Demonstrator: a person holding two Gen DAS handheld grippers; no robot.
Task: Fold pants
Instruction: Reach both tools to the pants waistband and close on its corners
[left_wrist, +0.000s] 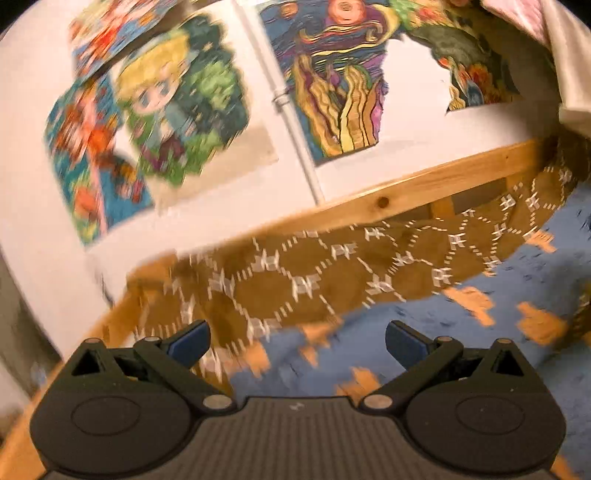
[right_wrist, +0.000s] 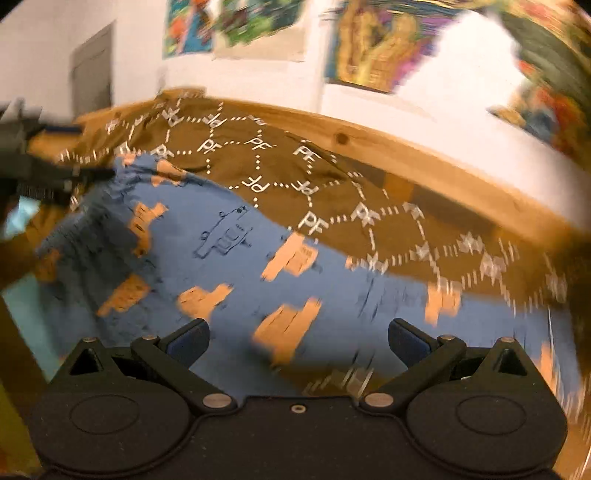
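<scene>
both grippers, left gripper (left_wrist: 297, 338) & right gripper (right_wrist: 298, 338), gape empty over the blue pants (right_wrist: 229, 280), w/ the brown pf-print cloth (right_wrist: 280, 166) just behind — a blurry grab could snag it.

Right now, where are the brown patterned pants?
The brown pants lie spread along the far side of the blue bedspread, against the wooden bed rail below the wall posters.
</scene>
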